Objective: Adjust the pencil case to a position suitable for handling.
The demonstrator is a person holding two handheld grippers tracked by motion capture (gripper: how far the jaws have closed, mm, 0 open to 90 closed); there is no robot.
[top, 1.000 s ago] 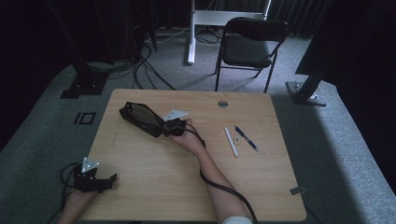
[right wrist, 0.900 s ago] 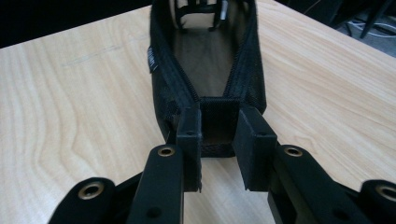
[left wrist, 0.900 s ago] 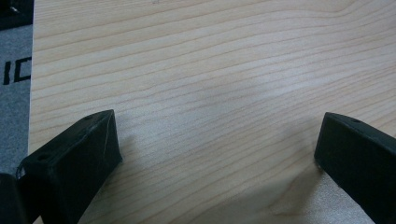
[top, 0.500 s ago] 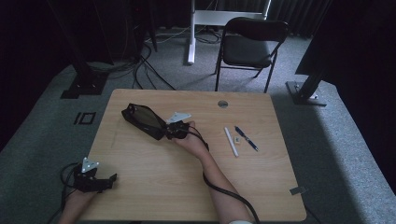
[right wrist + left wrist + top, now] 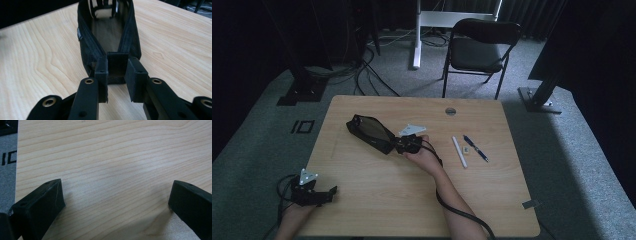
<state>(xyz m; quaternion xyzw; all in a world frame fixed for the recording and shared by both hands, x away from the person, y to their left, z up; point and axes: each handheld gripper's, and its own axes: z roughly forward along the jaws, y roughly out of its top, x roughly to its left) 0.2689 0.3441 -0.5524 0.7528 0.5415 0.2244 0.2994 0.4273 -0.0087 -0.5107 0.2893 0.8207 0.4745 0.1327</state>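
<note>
- Pale wood grain covers the desk (image 5: pixel 412 200), which stands on grey carpet with a black chair (image 5: pixel 479 47) beyond it.
- Right gripper (image 5: pixel 116 75) is pinched on the near end of a black pouch (image 5: pixel 105 37).
- This pouch is long, narrow, open-topped, with mesh sides, lying near the desk's middle.
- Left gripper (image 5: pixel 115 195) rests spread wide over bare wood.
- A white pen (image 5: pixel 459 151) and a blue pen (image 5: pixel 475 148) lie to the right.
</note>
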